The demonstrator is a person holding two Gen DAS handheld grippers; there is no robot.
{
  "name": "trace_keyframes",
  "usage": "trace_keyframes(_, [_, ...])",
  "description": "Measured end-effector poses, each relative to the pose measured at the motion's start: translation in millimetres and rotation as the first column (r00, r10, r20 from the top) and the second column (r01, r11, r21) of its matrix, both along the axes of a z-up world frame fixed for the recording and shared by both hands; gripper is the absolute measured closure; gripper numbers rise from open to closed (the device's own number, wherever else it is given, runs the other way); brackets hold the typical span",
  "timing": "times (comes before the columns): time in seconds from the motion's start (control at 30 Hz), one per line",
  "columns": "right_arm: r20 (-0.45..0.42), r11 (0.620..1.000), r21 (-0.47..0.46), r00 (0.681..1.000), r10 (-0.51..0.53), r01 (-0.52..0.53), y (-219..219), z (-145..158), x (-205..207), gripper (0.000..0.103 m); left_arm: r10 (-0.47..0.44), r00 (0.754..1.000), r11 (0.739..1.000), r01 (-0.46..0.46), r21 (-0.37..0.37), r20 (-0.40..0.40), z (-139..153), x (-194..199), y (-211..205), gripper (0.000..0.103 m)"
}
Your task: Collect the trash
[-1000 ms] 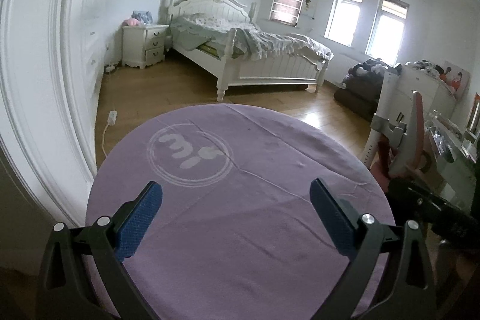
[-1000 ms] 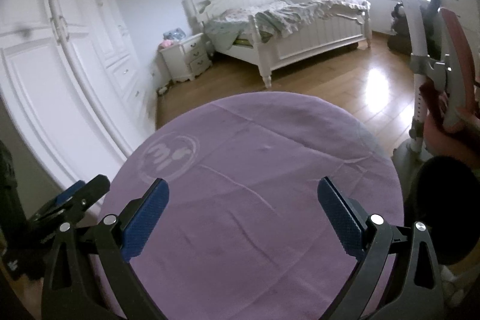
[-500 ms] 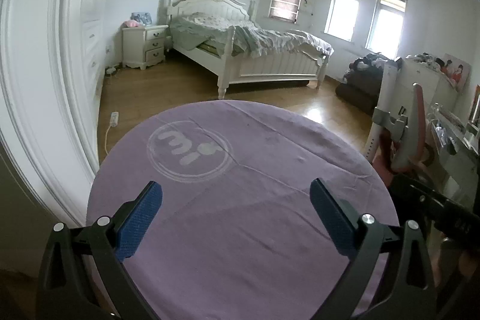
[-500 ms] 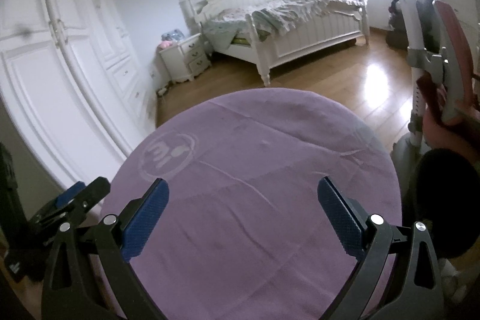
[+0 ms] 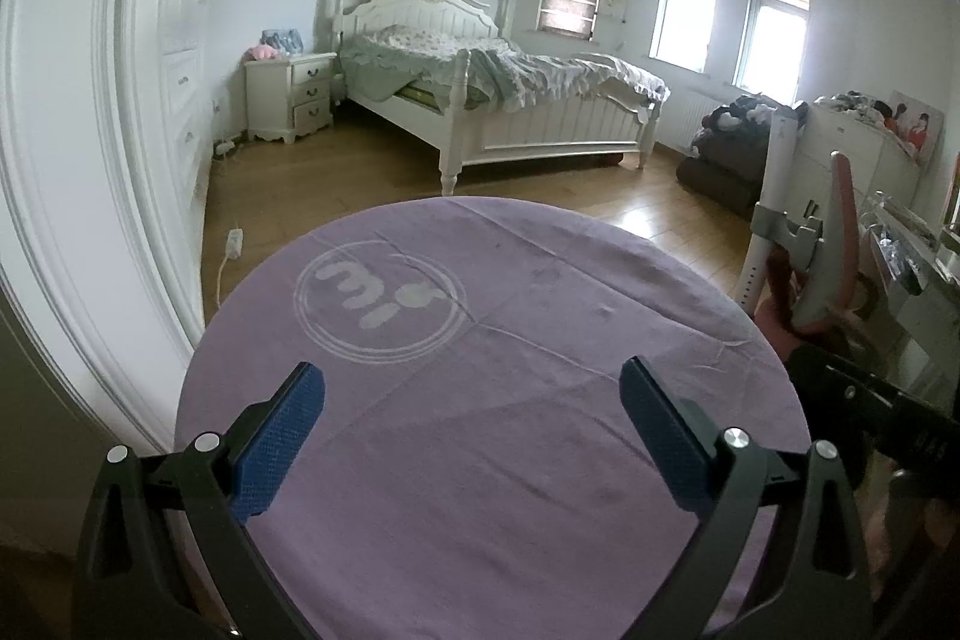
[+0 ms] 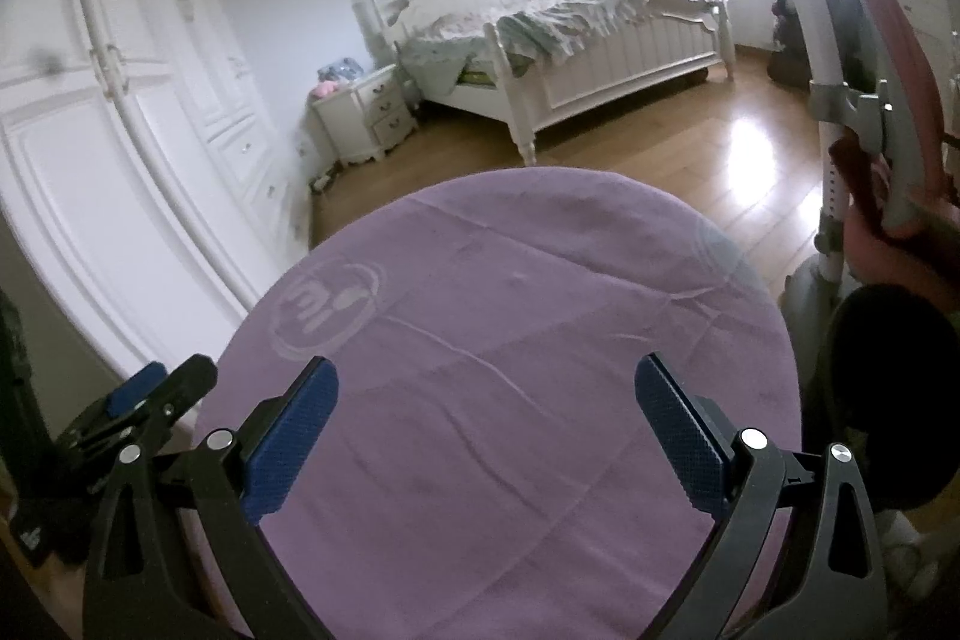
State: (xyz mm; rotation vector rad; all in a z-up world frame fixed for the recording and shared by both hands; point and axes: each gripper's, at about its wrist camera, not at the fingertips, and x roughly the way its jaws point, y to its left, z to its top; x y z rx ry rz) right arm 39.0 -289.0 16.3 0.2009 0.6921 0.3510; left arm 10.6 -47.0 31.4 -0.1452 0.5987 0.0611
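filling the far side of the room, a white bed (image 5: pixel 504 100) with rumpled bedding stands on the wooden floor (image 5: pixel 336 184), beside a white wardrobe (image 5: pixel 90 130) along the left wall. a white nightstand (image 5: pixel 291 97) with 3 drawers sits between wardrobe and bed. nearer, a round table under a purple cloth (image 5: pixel 510 430) takes up the lower middle of both views, with a pale circular logo (image 5: pixel 381 301) printed on its left part. a pink chair (image 6: pixel 894 112) stands just right of the table. the left gripper (image 5: pixel 471 436) hovers over the cloth, jaws spread wide, gripping nothing. the right gripper (image 6: pixel 486 439) hovers likewise, wide apart and empty. a white power strip (image 5: pixel 233 242) lies on the floor by the wardrobe. no trash is identifiable on the cloth in either view.
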Motion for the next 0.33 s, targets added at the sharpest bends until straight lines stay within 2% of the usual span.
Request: trace_keyframes(0.33, [-0.011, 1.000, 0.007, 1.000, -0.006, 0.006, -1.2, -3.7, 5.2, 0.005, -0.001, 1.000, 1.000, 0.001, -0.006, -0.023, -2.3, 7.5, -1.6, 0.005])
